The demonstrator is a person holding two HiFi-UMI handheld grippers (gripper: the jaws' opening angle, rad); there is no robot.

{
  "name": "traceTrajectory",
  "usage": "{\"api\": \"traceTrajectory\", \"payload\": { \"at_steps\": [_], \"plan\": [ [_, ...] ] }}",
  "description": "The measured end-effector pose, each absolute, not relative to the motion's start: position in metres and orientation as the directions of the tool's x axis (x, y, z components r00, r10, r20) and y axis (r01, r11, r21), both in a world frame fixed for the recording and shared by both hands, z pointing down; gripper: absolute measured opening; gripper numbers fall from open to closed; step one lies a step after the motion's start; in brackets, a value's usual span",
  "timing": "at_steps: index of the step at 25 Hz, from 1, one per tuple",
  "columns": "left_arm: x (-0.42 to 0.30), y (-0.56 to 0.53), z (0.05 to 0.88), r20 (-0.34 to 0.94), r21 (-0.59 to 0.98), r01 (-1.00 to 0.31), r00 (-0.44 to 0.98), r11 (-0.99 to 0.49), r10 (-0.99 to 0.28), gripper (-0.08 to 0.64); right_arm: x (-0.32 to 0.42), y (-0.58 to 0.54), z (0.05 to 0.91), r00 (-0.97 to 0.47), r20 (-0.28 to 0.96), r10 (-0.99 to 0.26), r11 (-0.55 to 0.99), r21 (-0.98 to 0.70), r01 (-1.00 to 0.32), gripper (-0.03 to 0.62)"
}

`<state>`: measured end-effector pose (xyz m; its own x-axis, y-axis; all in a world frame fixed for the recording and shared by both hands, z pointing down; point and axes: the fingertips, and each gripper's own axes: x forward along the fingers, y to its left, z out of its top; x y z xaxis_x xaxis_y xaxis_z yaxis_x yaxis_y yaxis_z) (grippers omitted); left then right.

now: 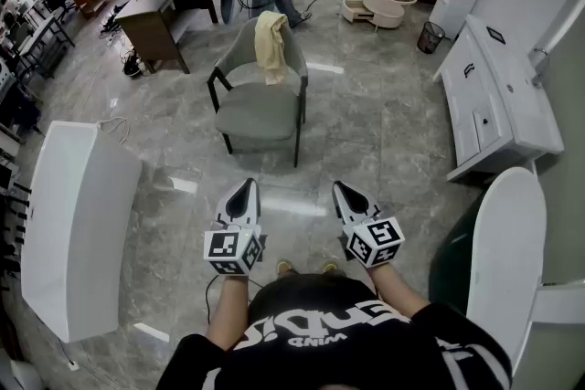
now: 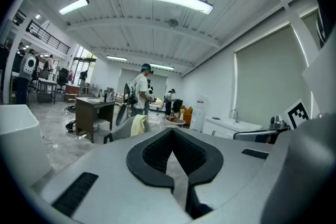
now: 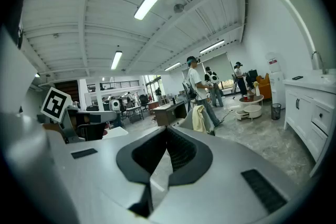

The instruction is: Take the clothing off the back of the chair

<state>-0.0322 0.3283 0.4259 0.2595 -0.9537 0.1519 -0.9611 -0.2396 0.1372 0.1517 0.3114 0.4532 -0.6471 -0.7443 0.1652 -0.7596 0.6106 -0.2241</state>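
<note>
Pale yellow clothing (image 1: 271, 46) draped over top edge of chair (image 1: 260, 112) back, untouched. Left gripper (image 1: 245, 187) and right gripper (image 1: 343, 189) well apart from it, side by side. Jaws clenched, empty: likely carried idle until within reach.

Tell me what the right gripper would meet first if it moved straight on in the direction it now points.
Probably the grey chair bearing the yellow clothing; before it only bare floor shows, though depth is unclear.
</note>
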Motion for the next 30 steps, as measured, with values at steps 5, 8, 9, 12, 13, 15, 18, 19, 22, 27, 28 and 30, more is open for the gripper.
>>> {"api": "traceTrajectory", "payload": {
  "at_steps": [5, 8, 9, 12, 13, 15, 18, 19, 22, 27, 28, 30],
  "plan": [
    [-0.038, 0.324, 0.423, 0.136, 0.132, -0.960, 0.264, -0.247, -0.955, 0.012, 0.142, 0.306, 0.452, -0.645, 0.156, -0.748, 0.613, -0.211, -0.762, 0.014],
    [-0.044, 0.322, 0.421, 0.134, 0.133, -0.959, 0.266, -0.249, -0.955, 0.012, 0.133, 0.303, 0.450, -0.644, 0.152, -0.750, 0.613, -0.208, -0.762, 0.014],
    [-0.047, 0.322, 0.422, 0.137, 0.133, -0.959, 0.268, -0.251, -0.954, 0.012, 0.130, 0.303, 0.450, -0.642, 0.151, -0.751, 0.611, -0.210, -0.764, 0.014],
    [-0.055, 0.322, 0.425, 0.144, 0.135, -0.956, 0.279, -0.261, -0.949, 0.012, 0.122, 0.303, 0.452, -0.633, 0.152, -0.759, 0.598, -0.221, -0.770, 0.014],
    [-0.058, 0.322, 0.426, 0.145, 0.134, -0.955, 0.283, -0.265, -0.948, 0.012, 0.119, 0.303, 0.452, -0.627, 0.154, -0.763, 0.593, -0.219, -0.775, 0.014],
    [-0.063, 0.322, 0.427, 0.138, 0.126, -0.952, 0.295, -0.278, -0.946, 0.012, 0.115, 0.302, 0.454, -0.614, 0.153, -0.774, 0.581, -0.213, -0.785, 0.014],
    [-0.074, 0.317, 0.426, 0.121, 0.118, -0.946, 0.315, -0.301, -0.941, 0.012, 0.107, 0.295, 0.456, -0.589, 0.139, -0.796, 0.557, -0.211, -0.803, 0.014],
    [-0.077, 0.315, 0.428, 0.121, 0.122, -0.945, 0.318, -0.304, -0.940, 0.012, 0.105, 0.293, 0.455, -0.580, 0.136, -0.803, 0.548, -0.211, -0.809, 0.014],
    [-0.086, 0.308, 0.435, 0.142, 0.133, -0.943, 0.322, -0.304, -0.936, 0.012, 0.099, 0.287, 0.453, -0.558, 0.138, -0.818, 0.533, -0.185, -0.826, 0.015],
    [-0.095, 0.290, 0.444, 0.158, 0.132, -0.936, 0.344, -0.325, -0.926, 0.012, 0.092, 0.269, 0.454, -0.531, 0.130, -0.837, 0.510, -0.165, -0.844, 0.014],
    [-0.096, 0.285, 0.446, 0.158, 0.133, -0.935, 0.347, -0.328, -0.924, 0.012, 0.092, 0.265, 0.455, -0.526, 0.126, -0.841, 0.505, -0.166, -0.847, 0.014],
    [-0.099, 0.274, 0.448, 0.154, 0.133, -0.935, 0.349, -0.330, -0.925, 0.012, 0.091, 0.254, 0.458, -0.523, 0.124, -0.844, 0.501, -0.167, -0.849, 0.014]
  ]
}}
